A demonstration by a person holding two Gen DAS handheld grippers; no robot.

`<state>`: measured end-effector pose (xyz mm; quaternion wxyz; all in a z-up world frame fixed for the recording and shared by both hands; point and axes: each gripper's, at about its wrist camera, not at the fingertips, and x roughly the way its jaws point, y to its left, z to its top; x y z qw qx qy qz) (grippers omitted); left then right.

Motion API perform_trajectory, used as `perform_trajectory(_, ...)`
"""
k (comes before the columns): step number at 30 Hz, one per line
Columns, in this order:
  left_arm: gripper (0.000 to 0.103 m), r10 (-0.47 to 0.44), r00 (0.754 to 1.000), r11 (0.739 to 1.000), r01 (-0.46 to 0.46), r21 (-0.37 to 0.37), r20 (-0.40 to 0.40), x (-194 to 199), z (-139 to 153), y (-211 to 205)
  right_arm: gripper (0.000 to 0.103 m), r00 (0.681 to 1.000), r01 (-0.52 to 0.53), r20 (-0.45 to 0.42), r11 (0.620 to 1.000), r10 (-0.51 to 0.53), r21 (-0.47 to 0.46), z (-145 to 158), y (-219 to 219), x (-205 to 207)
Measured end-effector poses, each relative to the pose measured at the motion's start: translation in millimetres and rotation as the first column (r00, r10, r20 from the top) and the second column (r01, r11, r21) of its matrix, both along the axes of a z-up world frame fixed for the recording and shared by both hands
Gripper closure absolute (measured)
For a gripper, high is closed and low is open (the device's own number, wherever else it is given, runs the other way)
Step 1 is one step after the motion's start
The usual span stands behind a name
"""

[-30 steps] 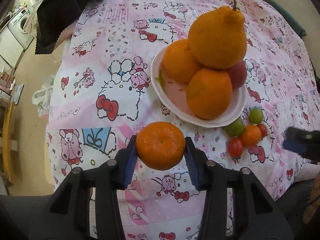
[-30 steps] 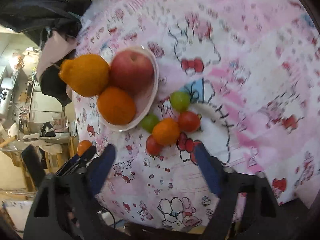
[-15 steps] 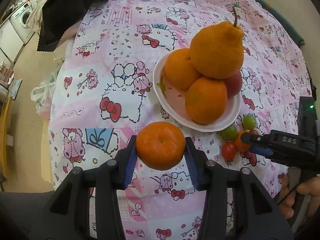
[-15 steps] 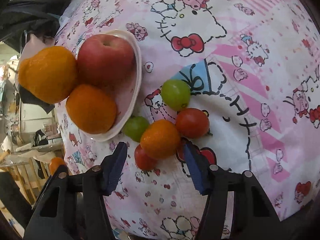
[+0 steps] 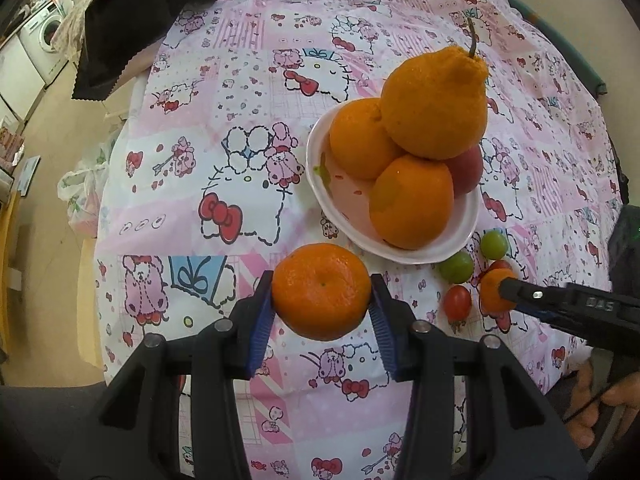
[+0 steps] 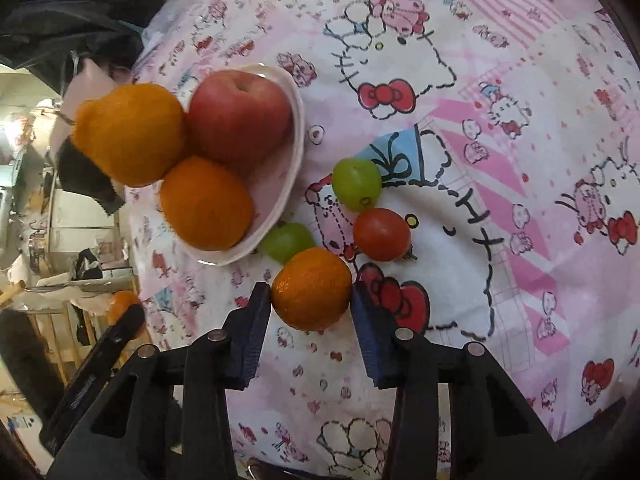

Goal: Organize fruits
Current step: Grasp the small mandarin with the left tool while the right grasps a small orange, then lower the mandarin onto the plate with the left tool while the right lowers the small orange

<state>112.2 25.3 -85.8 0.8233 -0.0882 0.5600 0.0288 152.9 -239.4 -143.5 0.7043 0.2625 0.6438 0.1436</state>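
Observation:
My left gripper [image 5: 321, 282] is shut on a mandarin [image 5: 321, 300], held above the pink cartoon-print cloth just in front of the white bowl [image 5: 400, 254]. The bowl holds a big knobbly orange [image 5: 436, 104] on top of two oranges [image 5: 412, 202] and a red apple [image 6: 240, 116]. My right gripper [image 6: 310, 288] is low over the cloth beside the bowl [image 6: 298, 152]. Its jaws are closing, and both pads touch a small orange [image 6: 312, 289]. Two green grapes [image 6: 356, 184] and a red tomato [image 6: 382, 234] lie just beyond it; another red tomato [image 5: 457, 302] shows only in the left wrist view.
A black and pink cloth [image 5: 132, 28] hangs over the far left corner. The table's left edge [image 5: 102, 208] drops to the floor, where a plastic bag lies. A hand [image 5: 600, 400] holds the right gripper at the lower right.
My right gripper came down onto the cluster of small fruit and its jaws narrowed from wide open onto the small orange. The left gripper kept still with the mandarin.

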Motion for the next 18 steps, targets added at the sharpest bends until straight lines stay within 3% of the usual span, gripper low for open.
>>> perform_trajectory(7,0.062,0.010,1.000,1.000,-0.010,0.018,0.018,0.8,0.6,2.8,0.060,0.996,-0.017,0.088,0.999,0.014,0.032,27.8,-2.6,-3.1)
perform_trajectory(12,0.062,0.004,0.998,1.000,-0.005,0.020,0.056,0.5,7.5,2.6,0.060,0.985,-0.021,0.173,0.994,0.002,0.107,49.8,2.1,0.5)
perform_trajectory(15,0.062,0.006,0.992,0.999,-0.010,0.030,0.125,-1.1,22.1,5.2,0.060,0.953,-0.040,0.304,0.994,0.007,0.104,81.0,3.7,0.6)
perform_trajectory(18,0.062,0.019,0.989,0.999,-0.024,0.029,0.149,0.8,29.2,9.6,0.060,0.925,-0.048,0.379,0.996,0.017,0.073,100.4,4.3,2.2)
